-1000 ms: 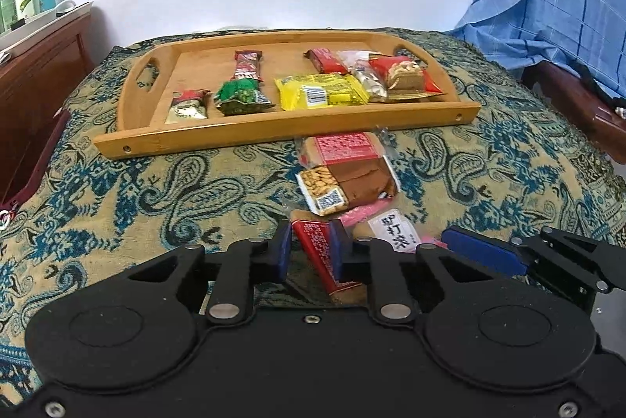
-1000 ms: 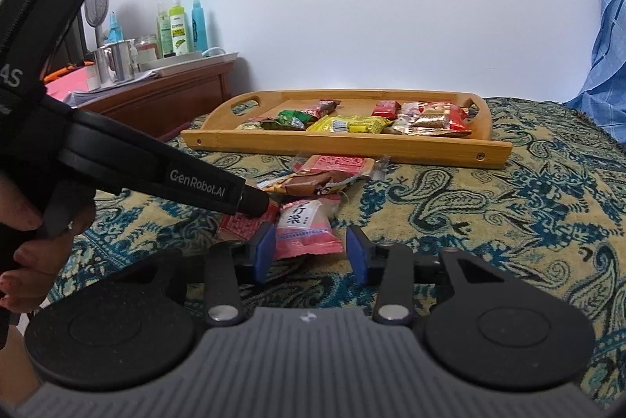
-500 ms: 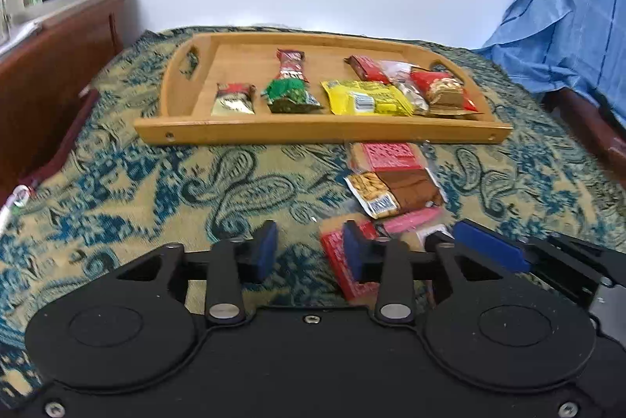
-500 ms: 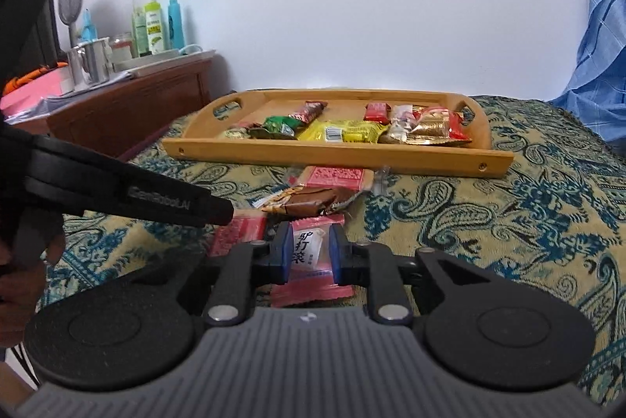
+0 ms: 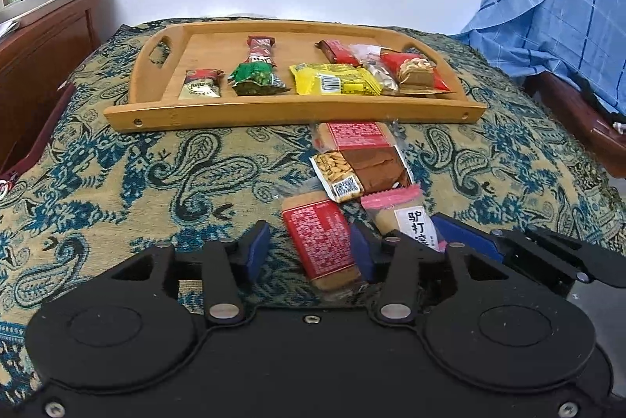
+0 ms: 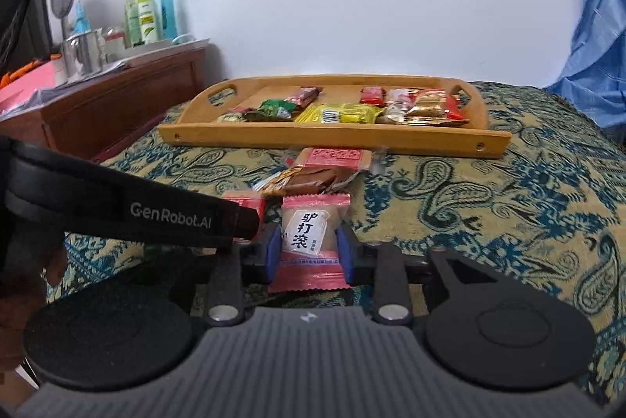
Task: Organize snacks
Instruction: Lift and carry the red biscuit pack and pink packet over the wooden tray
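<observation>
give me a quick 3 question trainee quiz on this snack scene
1. True or false: the bamboo tray holds no snacks.
2. Which snack sits between the right hand-held gripper pads: A) yellow packet, B) pink-wrapped sweet with a white label, C) green packet?
3. Fill in: the red flat packet between the left hand-held gripper fingers lies on the patterned ____.

Key: 1 false; 2 B; 3 cloth.

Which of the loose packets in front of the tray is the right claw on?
The pink packet with a white label of black characters, nearest the camera; the others lie untouched beyond it.
</observation>
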Tool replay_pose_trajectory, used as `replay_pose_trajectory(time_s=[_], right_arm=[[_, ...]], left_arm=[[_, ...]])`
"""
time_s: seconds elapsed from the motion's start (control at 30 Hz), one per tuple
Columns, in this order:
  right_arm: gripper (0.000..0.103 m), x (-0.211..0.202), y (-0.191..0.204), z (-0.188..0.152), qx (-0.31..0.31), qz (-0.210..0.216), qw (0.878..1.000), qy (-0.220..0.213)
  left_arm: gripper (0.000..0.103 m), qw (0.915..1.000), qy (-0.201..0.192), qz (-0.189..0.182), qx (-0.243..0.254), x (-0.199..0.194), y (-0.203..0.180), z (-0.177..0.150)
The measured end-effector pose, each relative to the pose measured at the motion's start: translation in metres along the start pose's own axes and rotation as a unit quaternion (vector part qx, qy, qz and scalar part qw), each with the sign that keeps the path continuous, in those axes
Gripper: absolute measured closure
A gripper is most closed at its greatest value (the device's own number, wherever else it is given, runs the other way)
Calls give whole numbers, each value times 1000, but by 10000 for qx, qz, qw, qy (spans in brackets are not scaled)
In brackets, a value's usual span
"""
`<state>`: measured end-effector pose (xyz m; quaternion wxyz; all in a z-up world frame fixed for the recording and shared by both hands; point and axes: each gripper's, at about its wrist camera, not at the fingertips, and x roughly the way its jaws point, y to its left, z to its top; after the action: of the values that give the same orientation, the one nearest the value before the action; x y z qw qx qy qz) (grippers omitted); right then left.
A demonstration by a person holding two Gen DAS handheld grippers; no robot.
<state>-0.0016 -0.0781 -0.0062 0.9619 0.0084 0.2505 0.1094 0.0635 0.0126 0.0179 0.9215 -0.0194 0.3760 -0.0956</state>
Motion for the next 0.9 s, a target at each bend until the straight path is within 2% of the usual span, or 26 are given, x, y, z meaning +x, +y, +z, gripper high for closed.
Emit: replay_pose_trajectory(time_s=[0.1,0.13,0.27,0.4,0.47,0.53,0.6,0.63,0.9], right_arm=[[69,-8,-3,-2,86,-161,9998,-128],[69,-10,-4,-3,117,-210,9995,-188],[73,-18,-10,-3,283,-389,9977,-475],[74,-15,-9,-3,223,-540,9971,-479],[71,-15,-7,-5,154,-595,9971,-449],[62,-15,-8,-7,118,-574,9976,-377],[61,-15,-12,-8,170,-520,9980,-325],[56,-16,-13,-9,195,-506,9980,-310],[50,-15,-18,-12,376,-354,9981,-343]], left_arm=[[51,10000,-34,-20,-24,0,0,1],[45,10000,-62,-45,-45,0,1,1],[41,9996,-106,-84,-229,0,5,3],[41,9997,-79,-20,-210,3,3,1],[42,9999,-74,38,-92,4,0,0],[45,10000,-55,71,6,6,-3,-2],[46,10000,-42,60,64,6,-6,-4],[46,9999,-43,63,80,7,-7,-4],[55,9999,-52,118,81,11,-14,-3]])
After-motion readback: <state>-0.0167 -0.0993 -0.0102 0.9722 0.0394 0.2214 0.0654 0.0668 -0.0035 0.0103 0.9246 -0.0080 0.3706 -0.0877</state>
